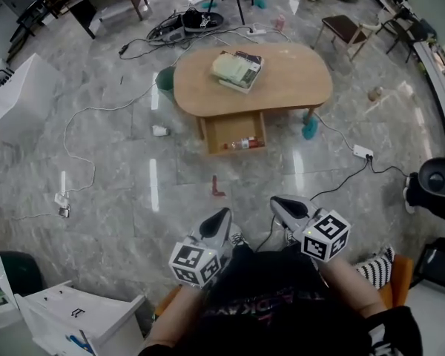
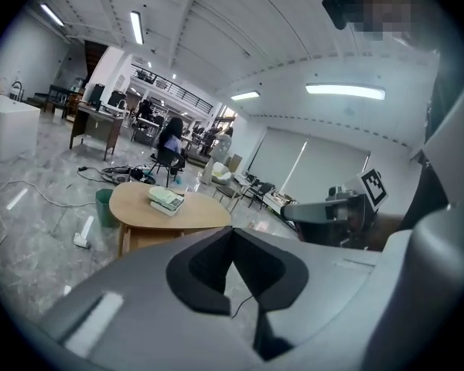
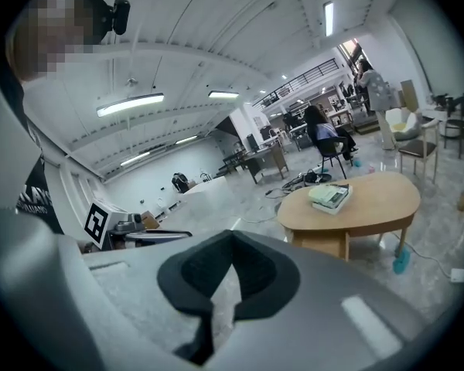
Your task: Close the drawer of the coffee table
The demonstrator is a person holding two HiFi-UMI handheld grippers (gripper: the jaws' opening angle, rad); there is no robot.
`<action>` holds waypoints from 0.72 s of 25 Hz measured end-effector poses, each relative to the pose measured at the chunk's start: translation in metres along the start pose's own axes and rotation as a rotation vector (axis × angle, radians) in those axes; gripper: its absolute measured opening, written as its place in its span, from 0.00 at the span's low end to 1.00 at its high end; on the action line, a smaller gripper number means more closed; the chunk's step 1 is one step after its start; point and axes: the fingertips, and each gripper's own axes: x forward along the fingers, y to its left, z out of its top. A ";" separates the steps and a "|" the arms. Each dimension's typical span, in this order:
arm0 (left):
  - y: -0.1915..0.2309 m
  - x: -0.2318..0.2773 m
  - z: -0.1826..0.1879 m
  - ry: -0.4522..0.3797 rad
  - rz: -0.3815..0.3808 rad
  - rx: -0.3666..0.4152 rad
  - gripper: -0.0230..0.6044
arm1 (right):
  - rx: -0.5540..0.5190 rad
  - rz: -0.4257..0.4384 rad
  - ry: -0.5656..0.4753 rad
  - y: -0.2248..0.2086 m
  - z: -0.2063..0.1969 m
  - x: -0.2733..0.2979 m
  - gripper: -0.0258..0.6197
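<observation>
Head view, task at its outset. The drawer (image 1: 230, 128) stands pulled out from the 6 o'clock edge of the oval worktop (image 1: 297, 80), with its front facing the person and a small red item (image 1: 243, 144) lying inside near that front. A stack of books (image 1: 237, 70) rests on the worktop at 12 o'clock of the drawer. The left claw (image 1: 222, 215) and right claw (image 1: 277, 201) are held side by side at 6 o'clock of the drawer, well apart from it, with open floor (image 1: 170, 191) between. Each gripper view shows its jaws pressed together with nothing between them, and the worktop lies far ahead. Nothing of the closing appears done: the drawer looks fully extended and neither claw touches it. What remains, by judgement, is the whole task. A claw must be brought to the drawer front and set against it, then pushed toward 12 o'clock until the front sits flush with the worktop's frame.
</observation>
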 end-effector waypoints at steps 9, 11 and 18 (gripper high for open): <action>0.038 -0.011 0.007 0.016 -0.010 0.119 0.04 | -0.008 -0.101 -0.064 0.006 -0.001 0.016 0.04; 0.046 -0.012 0.008 0.015 0.002 0.128 0.04 | 0.000 -0.115 -0.069 0.006 -0.003 0.017 0.04; 0.057 0.002 0.006 -0.007 0.025 0.107 0.04 | 0.015 -0.147 -0.068 -0.017 -0.004 0.015 0.04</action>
